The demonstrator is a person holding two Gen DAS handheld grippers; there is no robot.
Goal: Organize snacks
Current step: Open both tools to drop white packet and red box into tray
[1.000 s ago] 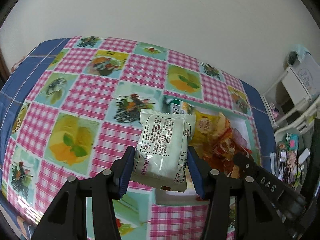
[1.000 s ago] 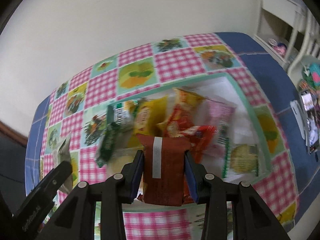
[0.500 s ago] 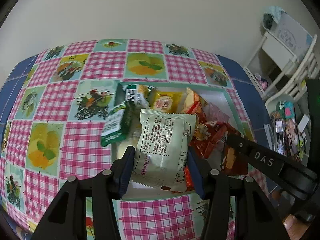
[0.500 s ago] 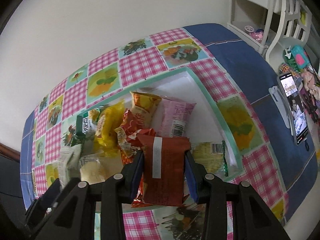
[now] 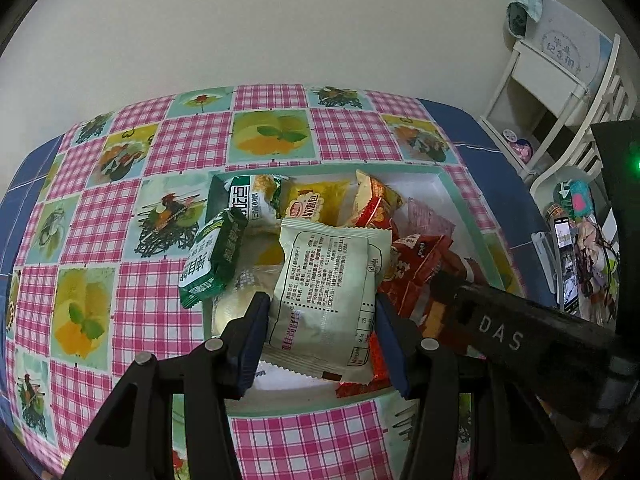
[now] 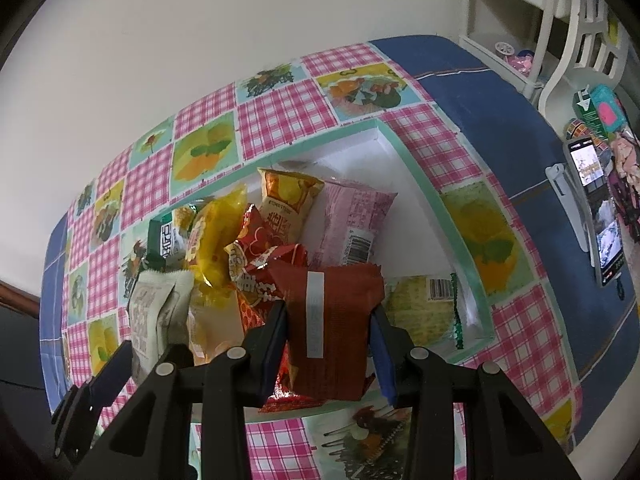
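Both claws loaded over the tray [image 5: 460,196]. Left gripper [image 5: 320,320] clamps a pale green packet [image 5: 332,288] above the tray's near-left heap; right gripper [image 6: 330,330] pinches a dark red packet [image 6: 332,312] by its sides over the near middle. Bare white floor shows far right, past the pink packet [image 6: 352,216]. Best lower each packet until it rests before letting go, red one toward the bare side, clear of the green box [image 5: 212,260] hanging over the left rim.

We see a plain off-white wall [image 5: 280,20] behind the table's far edge, a pink gingham fruit-print tablecloth [image 5: 100,220] over blue cloth [image 6: 500,92], a white shelf unit [image 5: 552,72] past its right edge, soft even light.
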